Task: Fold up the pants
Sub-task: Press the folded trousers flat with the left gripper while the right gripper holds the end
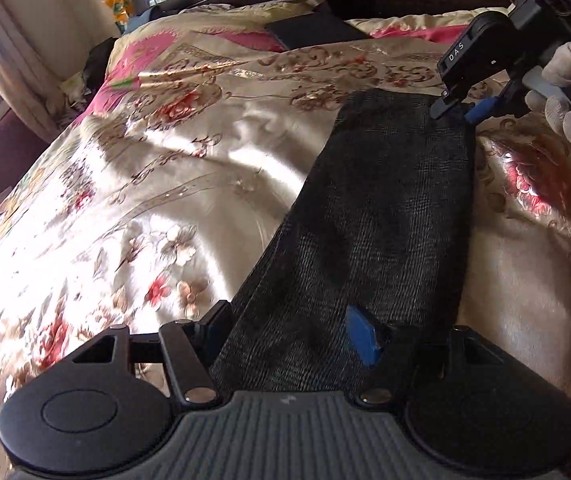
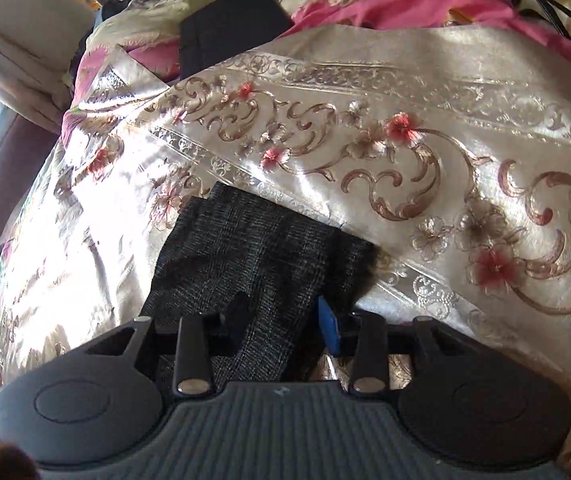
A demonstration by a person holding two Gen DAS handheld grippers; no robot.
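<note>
dark pants (image 1: 373, 220) on floral bedspread (image 1: 165, 184), black folded item (image 1: 313, 32) beyond

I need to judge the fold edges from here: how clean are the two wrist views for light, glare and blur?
Left wrist view: sun glare on the satin bedspread; the dark pants read nearly black, weave faint; fisheye bends the edges. Right wrist view: window blown out at left, the bedspread washed out, the pants' plaid sharper, slight blur at the cuff.

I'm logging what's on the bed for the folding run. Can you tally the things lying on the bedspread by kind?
Pants: 1, dark checked, stretched out on the floral bedspread
Flat black case: 1, near the pillows
Total: 2
</note>
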